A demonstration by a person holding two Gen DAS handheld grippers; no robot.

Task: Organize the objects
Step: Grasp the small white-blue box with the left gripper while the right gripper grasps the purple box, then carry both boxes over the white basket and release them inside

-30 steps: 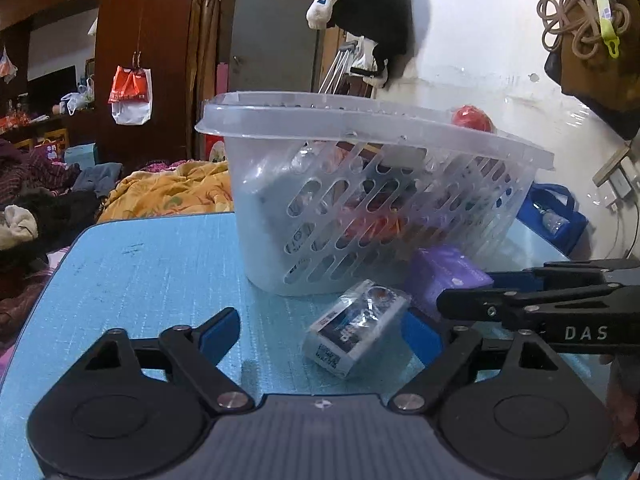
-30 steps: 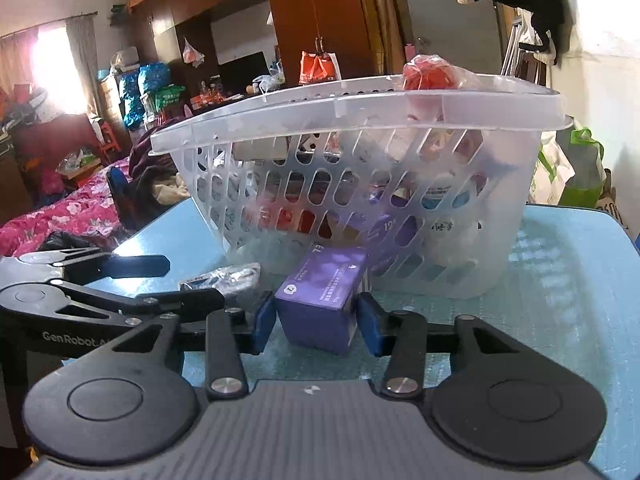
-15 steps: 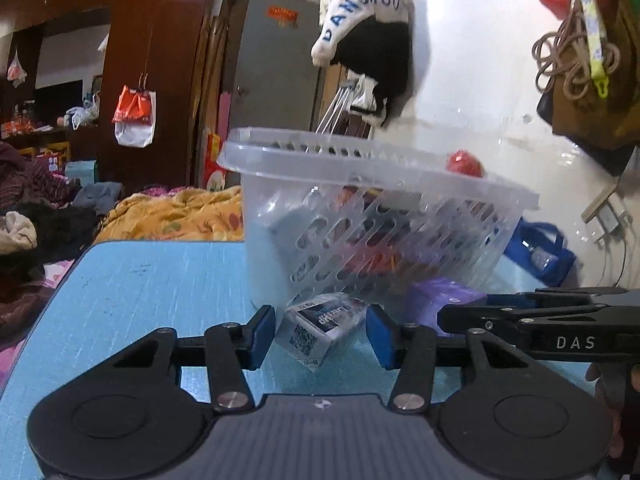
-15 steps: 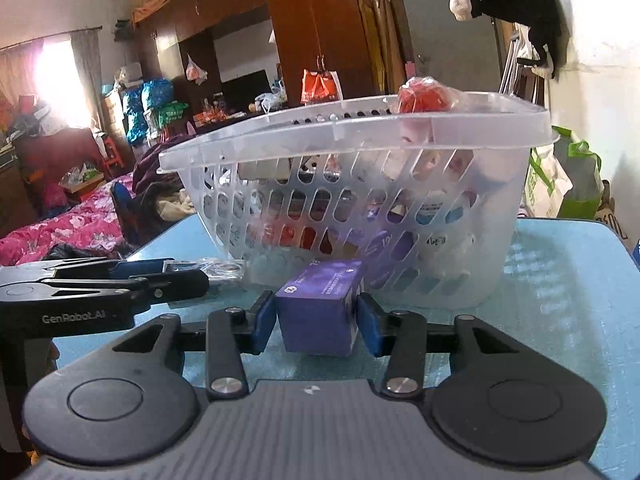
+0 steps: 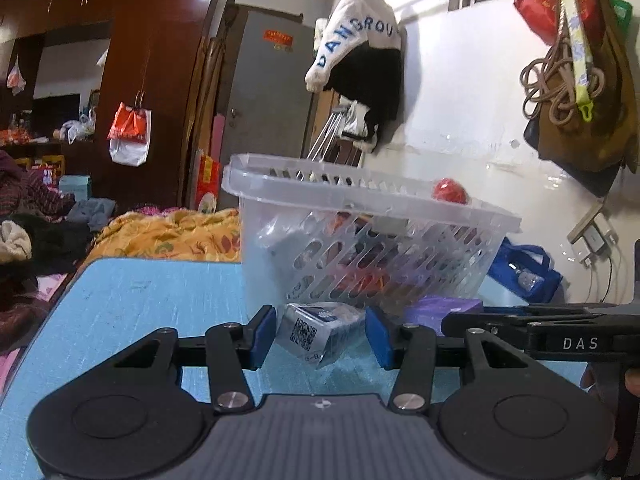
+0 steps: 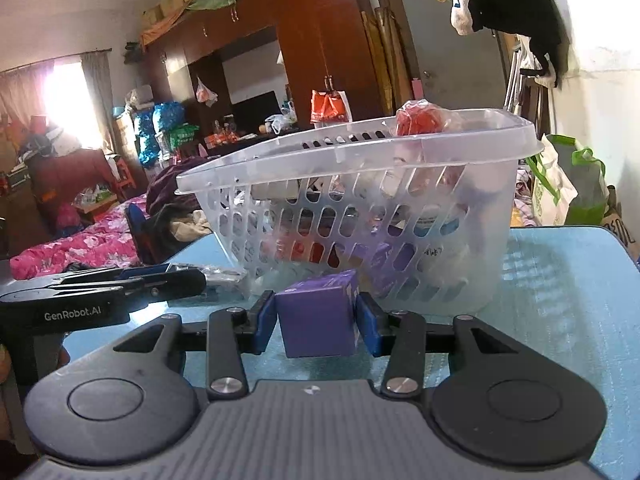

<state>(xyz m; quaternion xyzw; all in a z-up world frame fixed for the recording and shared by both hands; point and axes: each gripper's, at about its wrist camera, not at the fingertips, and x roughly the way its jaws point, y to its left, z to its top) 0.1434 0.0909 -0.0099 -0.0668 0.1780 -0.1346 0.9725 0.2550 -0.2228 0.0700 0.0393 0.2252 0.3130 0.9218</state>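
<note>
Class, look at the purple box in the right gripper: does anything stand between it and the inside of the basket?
Yes. The basket's slatted near wall rises directly behind the purple box held in the right gripper, its rim well above the box. Above the rim only a red wrapped item pokes up at the right.

Both wrist cameras sit low over the table [image 5: 132, 300], close, facing the shared basket [image 5: 372, 216].

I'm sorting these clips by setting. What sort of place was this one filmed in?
Most likely a lived-in bedroom in a home: a bed with a pink floral cover, tall dark wooden wardrobes, and clothes hung on the wall.
</note>
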